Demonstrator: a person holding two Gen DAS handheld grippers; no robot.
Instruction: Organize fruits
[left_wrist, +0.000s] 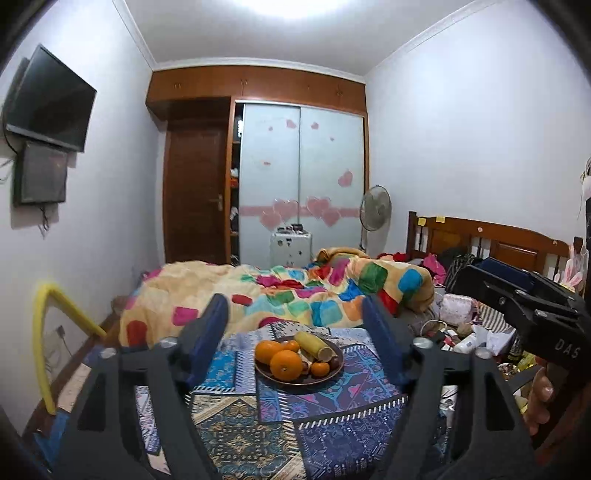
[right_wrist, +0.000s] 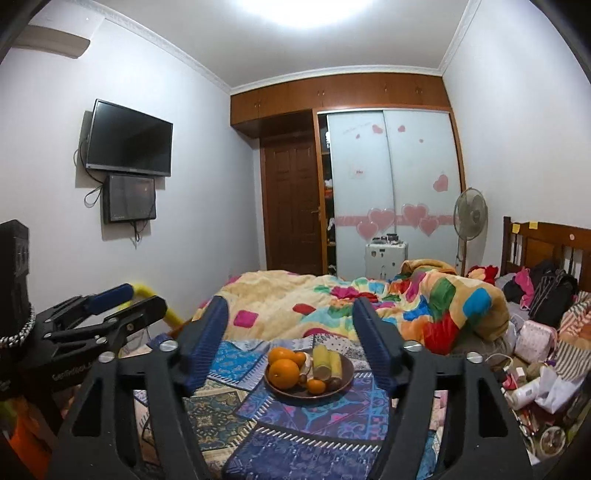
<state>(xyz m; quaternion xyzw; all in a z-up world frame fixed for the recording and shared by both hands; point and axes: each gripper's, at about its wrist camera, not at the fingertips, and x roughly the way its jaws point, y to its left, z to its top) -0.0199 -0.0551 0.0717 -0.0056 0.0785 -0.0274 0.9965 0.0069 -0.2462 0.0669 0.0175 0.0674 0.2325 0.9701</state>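
Both tongs, left tongs (left_wrist: 295, 314) and right tongs (right_wrist: 290, 315), are spread wide and empty, lined up so the brown plate (left_wrist: 332, 373) of oranges (left_wrist: 285, 364) and bananas (left_wrist: 313, 346) sits dead ahead between their fingers on the patterned bedspread (left_wrist: 240, 424). Fruit's all heaped together there.

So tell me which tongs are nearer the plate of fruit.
Neither clearly. The left tongs and right tongs both hang open, short of the plate of fruit, side by side, at about equal range.
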